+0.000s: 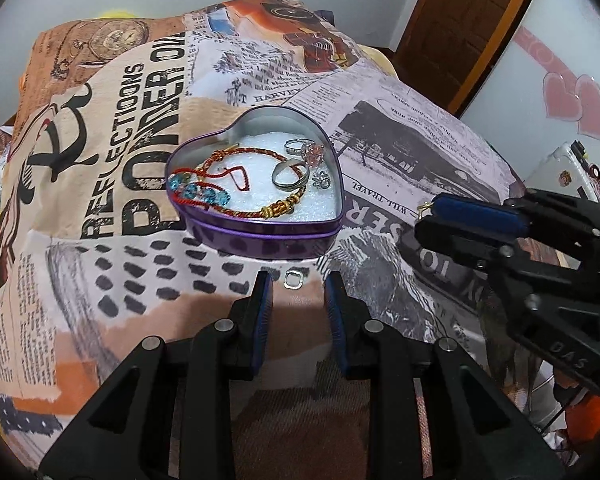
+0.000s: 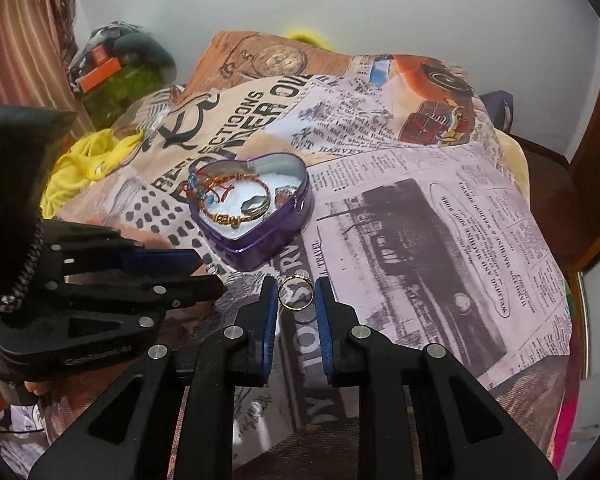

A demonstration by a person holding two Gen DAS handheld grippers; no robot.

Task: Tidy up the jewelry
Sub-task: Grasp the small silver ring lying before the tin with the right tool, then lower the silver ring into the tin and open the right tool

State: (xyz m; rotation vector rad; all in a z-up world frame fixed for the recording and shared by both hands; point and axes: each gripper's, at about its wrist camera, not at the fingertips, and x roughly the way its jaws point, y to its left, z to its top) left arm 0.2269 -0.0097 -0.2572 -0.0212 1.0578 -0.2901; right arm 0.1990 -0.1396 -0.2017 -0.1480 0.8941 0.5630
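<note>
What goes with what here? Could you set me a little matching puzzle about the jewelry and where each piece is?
Things:
1. gold ring
2. red cord bracelet
3. small square silver ring
4. heart-shaped tin

Places or states:
A. lying on the white padding inside the tin
B. pinched between the fingers of the right gripper
C. sitting open, without a lid, on the printed cloth
D. lying on the cloth in front of the open left gripper

Pairs: 1-B, 2-A, 3-D, 4-C

heart tin (image 1: 260, 236) open (purple) | bracelets, rings inside | gold ring (image 2: 295, 293) upright, gripped
</note>
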